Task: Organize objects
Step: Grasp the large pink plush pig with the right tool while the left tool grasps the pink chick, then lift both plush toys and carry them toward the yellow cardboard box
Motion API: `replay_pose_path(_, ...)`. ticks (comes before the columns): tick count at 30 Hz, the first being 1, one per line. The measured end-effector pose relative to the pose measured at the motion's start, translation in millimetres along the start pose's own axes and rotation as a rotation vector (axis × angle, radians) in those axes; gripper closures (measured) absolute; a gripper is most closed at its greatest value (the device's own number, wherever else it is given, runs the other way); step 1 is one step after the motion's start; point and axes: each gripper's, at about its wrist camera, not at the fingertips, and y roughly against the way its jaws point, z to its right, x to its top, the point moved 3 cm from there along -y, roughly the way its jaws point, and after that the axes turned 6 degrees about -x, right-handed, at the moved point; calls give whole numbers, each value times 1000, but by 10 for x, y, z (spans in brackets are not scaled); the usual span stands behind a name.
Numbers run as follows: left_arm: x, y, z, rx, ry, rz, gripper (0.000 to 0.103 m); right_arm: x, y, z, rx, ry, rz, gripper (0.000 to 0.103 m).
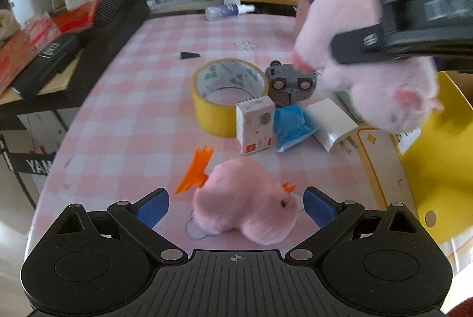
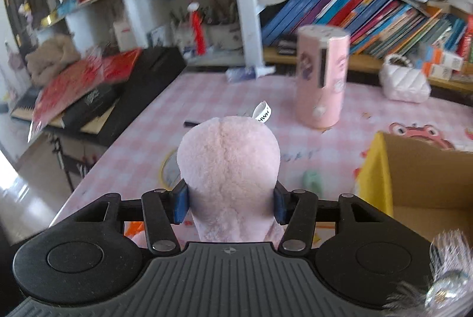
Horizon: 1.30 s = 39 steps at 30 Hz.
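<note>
- Pink plush fills the right gripper [image 2: 230, 203]: its blue pads press into both flanks of a pink plush toy [image 2: 229, 169], clenched on it and carried clear of the table [image 2: 224, 92].
- Just ahead of the left gripper [image 1: 235, 207], a second pink plush with orange feet [image 1: 246, 204] lies on the checked cloth between the wide-spread blue pads [image 1: 152, 207], which do not touch it; that gripper holds nothing.
- Beyond it wait an orange plastic piece [image 1: 196, 169], a small white carton [image 1: 255, 124], a blue pouch [image 1: 291, 124], a white charger [image 1: 332, 121], a yellow tape roll [image 1: 227, 95] and a grey toy car [image 1: 291, 79].
- Right of the right gripper stands a yellow cardboard box [image 2: 414, 169], probably where things go; its visible interior looks bare.
- Judged so, sorting has barely begun: one toy lifted, none seen stowed.
- Farther off, a pink cylinder [image 2: 322, 77] stands upright before the bookshelf [image 2: 369, 9].
- Hard to read: the box floor is cut off, the carried toy's face blurs, and a green thing [image 2: 313, 181] past the toy stays unidentifiable.
</note>
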Motion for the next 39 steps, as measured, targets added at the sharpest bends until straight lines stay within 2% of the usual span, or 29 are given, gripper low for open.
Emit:
replay_pose_path(2, 19, -85, 17, 12, -9, -13, 8, -4, 50, 52, -8, -16, 5, 52)
replay_pose_path(4, 0, -180, 11, 17, -12, -52, 26, -38, 53, 74, -19, -18, 2, 52)
replay_pose_path(5, -16, -223, -7, 8, 0, -72, 28, -58, 55, 83, -20, -19, -5, 52)
replay_pose_path(6, -25, -220, -4, 12, -5, -56, 30, -81, 57, 94, -22, -21, -11, 52)
replay_pose_path(10, -26, -166, -41, 9, 17, -40, 32, -136, 71, 117, -30, -31, -25, 52)
replay_pose_path(18, 84, 272, -238, 53, 64, 94, 32, -162, 134, 76, -33, -28, -8, 52)
replay_pose_path(26, 52, 756, -411, 43, 121, 182, 32, -249, 224, -87, -9, 3, -11, 52)
replay_pose_path(30, -57, 925, -418, 38, 119, 204, 32, -349, 335, -149, -9, 6, -14, 52)
replay_pose_path(39, -398, 1162, -391, 9, 112, 197, 32, -664, 609, -266, -38, -3, -38, 52)
